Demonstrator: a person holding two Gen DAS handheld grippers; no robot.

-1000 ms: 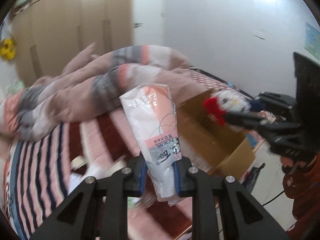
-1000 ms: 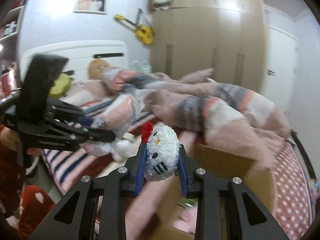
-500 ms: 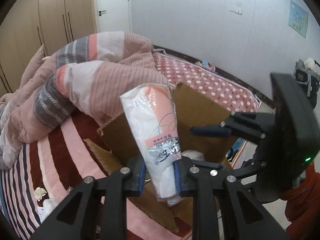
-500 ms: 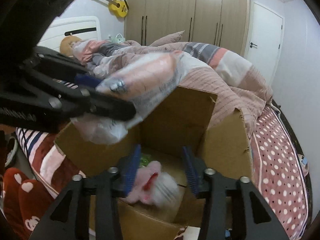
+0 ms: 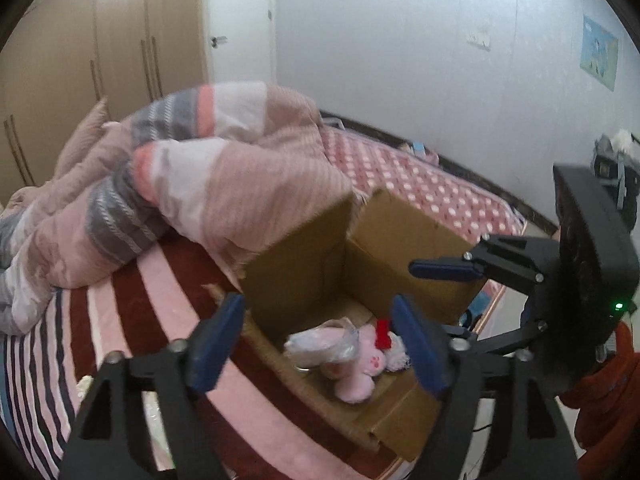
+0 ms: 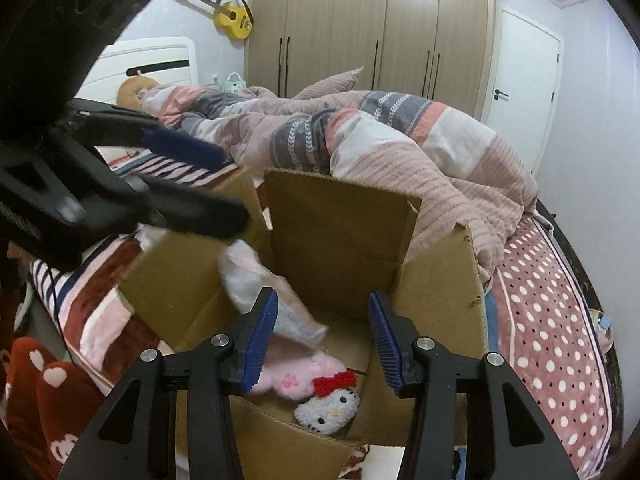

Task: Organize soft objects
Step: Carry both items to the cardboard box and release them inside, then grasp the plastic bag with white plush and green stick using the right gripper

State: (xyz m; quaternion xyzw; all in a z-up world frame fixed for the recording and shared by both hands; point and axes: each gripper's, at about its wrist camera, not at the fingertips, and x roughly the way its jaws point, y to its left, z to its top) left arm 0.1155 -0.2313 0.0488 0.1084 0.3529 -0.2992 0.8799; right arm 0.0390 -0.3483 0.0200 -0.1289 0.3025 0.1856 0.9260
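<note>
An open cardboard box (image 5: 304, 248) (image 6: 340, 232) stands on the bed. Inside lie a white cat plush with a red bow (image 6: 328, 404) (image 5: 396, 356), a pink plush (image 6: 292, 376) (image 5: 360, 368) and a pink-and-white plastic pack (image 6: 268, 292) (image 5: 320, 342), the pack blurred as it drops. My left gripper (image 5: 320, 340) is open and empty above the box's near edge. My right gripper (image 6: 324, 340) is open and empty over the box; it also shows in the left wrist view (image 5: 444, 276).
A pink, grey and white striped quilt (image 5: 192, 184) (image 6: 380, 140) is heaped behind the box. The striped bed sheet (image 5: 60, 340) lies to the left, a dotted pink cover (image 6: 552, 320) to the right. Wardrobes (image 6: 360, 28) and a door (image 5: 240, 20) stand beyond.
My left gripper opened and let go of the plastic pack, which fell into the box. My right gripper stayed open over the box after dropping the cat plush.
</note>
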